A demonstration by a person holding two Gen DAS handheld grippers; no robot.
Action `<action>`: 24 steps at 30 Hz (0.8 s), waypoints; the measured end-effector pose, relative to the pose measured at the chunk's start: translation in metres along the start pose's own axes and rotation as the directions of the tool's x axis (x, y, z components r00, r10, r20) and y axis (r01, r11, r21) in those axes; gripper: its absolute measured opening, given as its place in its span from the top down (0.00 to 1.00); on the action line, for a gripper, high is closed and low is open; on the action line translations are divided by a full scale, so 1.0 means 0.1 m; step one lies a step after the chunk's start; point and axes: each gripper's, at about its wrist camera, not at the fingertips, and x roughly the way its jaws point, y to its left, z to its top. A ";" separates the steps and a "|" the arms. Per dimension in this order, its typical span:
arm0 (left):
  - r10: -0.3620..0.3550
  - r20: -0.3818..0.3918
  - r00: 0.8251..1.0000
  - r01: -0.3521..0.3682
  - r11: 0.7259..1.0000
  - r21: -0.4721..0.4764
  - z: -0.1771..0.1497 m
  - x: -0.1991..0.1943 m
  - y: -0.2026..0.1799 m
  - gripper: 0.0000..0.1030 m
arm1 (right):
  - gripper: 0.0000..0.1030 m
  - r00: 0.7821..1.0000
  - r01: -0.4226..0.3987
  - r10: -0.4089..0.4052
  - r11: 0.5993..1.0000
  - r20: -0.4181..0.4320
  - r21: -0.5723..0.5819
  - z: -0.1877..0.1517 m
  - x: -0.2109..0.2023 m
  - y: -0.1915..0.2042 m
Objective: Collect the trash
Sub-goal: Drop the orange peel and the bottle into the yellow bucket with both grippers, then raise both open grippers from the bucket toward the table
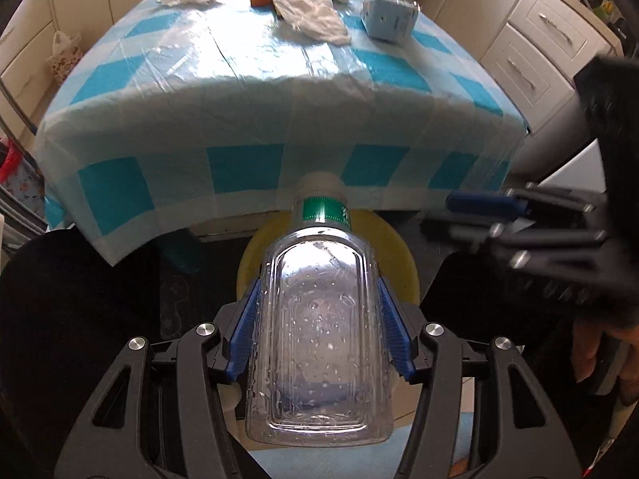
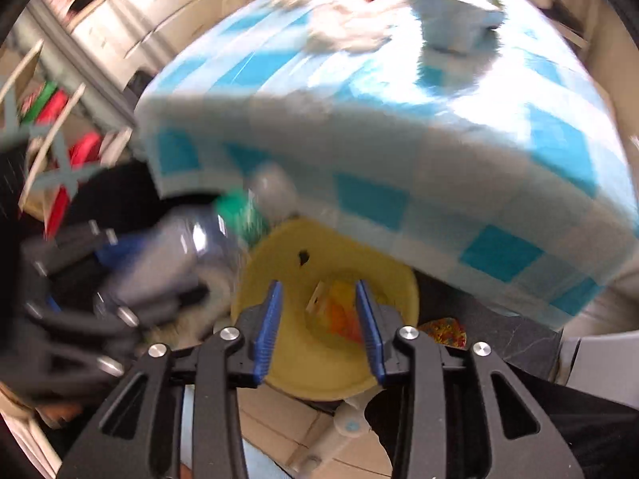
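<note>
Holding the empty plastic bottle [image 1: 319, 319] mid-body in my left fingers [image 1: 255, 319], over the yellow bin [image 2: 279, 263] by the table [image 1: 255, 92] | light, slick, crushable, so go gentle | right fingers [image 2: 271, 319] half open, empty

Blue-and-white checked tablecloth [image 1: 255, 119], yellow bin [image 2: 279, 279]
</note>
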 end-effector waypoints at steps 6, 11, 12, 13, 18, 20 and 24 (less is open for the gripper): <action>-0.021 0.048 0.999 0.021 1.000 0.002 -0.01 -0.08 0.00 0.45 | 0.55 0.994 -0.032 0.025 0.998 0.110 0.059 0.06 -0.20 -0.15; -0.001 0.117 0.993 0.000 1.000 0.012 -0.02 -0.25 0.00 0.45 | 0.55 0.981 -0.048 0.036 0.997 0.189 0.055 0.14 -0.32 -0.14; 0.012 0.140 0.990 -0.014 1.000 0.018 -0.04 -0.32 0.00 0.44 | 0.55 0.977 -0.051 0.039 0.997 0.211 0.053 0.15 -0.35 -0.14; 0.023 0.160 0.987 -0.026 0.999 0.021 -0.04 -0.36 -0.02 0.43 | 0.54 0.972 -0.056 0.042 0.997 0.230 0.052 0.15 -0.37 -0.10; 0.077 0.274 0.959 -0.082 0.997 0.004 -0.04 -0.65 0.00 0.37 | 0.51 0.953 -0.066 0.046 0.996 0.299 0.057 0.19 -0.44 -0.06; 0.090 0.294 0.952 -0.092 0.996 -0.008 -0.02 -0.72 0.04 0.36 | 0.51 0.951 -0.064 0.046 0.997 0.304 0.052 0.21 -0.43 -0.04; 0.109 0.307 0.945 -0.104 0.994 -0.033 -0.02 -0.79 0.11 0.35 | 0.51 0.949 -0.055 0.040 0.998 0.313 0.038 0.23 -0.45 -0.01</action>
